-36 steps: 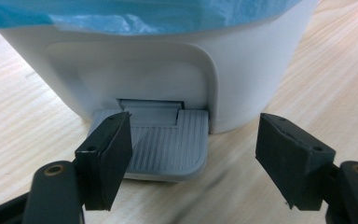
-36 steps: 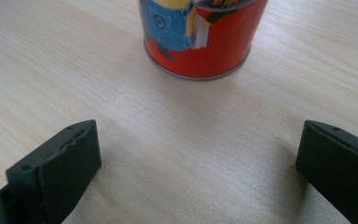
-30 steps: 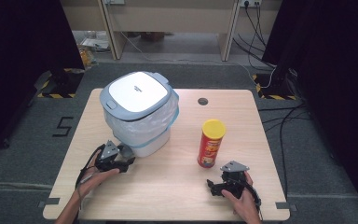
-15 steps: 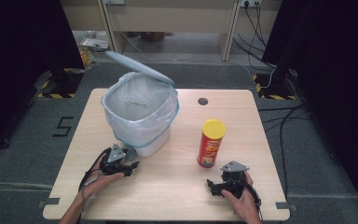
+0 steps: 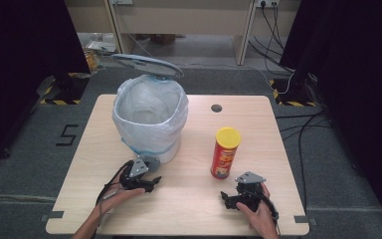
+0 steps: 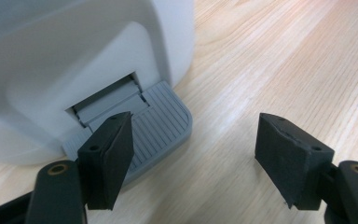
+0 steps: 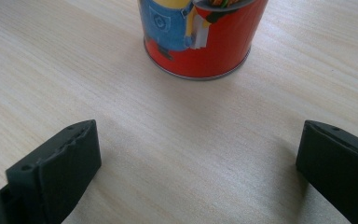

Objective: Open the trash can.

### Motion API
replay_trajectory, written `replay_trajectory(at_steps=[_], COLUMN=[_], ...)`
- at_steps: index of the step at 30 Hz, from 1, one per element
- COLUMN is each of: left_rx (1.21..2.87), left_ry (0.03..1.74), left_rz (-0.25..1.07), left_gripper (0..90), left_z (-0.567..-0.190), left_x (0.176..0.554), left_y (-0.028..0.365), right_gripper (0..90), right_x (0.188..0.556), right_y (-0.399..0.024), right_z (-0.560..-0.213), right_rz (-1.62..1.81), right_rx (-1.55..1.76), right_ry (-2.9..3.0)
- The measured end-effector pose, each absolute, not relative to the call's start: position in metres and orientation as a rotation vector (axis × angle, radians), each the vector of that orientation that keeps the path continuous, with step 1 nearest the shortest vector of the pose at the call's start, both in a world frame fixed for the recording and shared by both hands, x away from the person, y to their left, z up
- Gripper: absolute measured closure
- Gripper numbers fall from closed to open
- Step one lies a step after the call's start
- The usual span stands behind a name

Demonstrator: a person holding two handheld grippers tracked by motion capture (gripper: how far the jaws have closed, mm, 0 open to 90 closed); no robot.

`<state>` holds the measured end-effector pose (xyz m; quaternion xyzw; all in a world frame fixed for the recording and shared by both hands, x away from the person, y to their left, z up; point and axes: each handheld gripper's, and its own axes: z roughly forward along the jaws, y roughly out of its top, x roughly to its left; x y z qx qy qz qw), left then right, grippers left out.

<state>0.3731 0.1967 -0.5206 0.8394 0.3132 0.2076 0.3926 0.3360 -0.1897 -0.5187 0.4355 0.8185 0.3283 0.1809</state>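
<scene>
The pedal [image 6: 156,119] of the bin [image 5: 150,119] is being pressed by the wide-open left gripper [image 5: 151,182]; a slip risks the lid [image 5: 146,64] dropping. The can [image 5: 225,152] is being faced by the wide-open right gripper [image 5: 225,197].

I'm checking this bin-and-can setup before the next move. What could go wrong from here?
1. The left gripper has one jaw on the grey pedal that props the lid up; if it slips off, the lid may drop shut.
2. The right gripper is open, short of the chip can; a tall, narrow can could tip if nudged high.
3. The bin may shift under pedal pressure.
</scene>
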Motion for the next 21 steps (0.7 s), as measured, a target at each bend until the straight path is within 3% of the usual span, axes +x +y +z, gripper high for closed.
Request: replay_trajectory(at_steps=[21], left_rx=[2.158], left_ry=[0.767], left_rz=[0.567], left_gripper=[28.0], left_z=[-0.522], left_x=[0.371], left_y=[0.184], right_gripper=[0.3], right_x=[0.336], right_y=[-0.19], right_z=[-0.519], right_rz=[0.927], right_rx=[1.226], right_ry=[2.313])
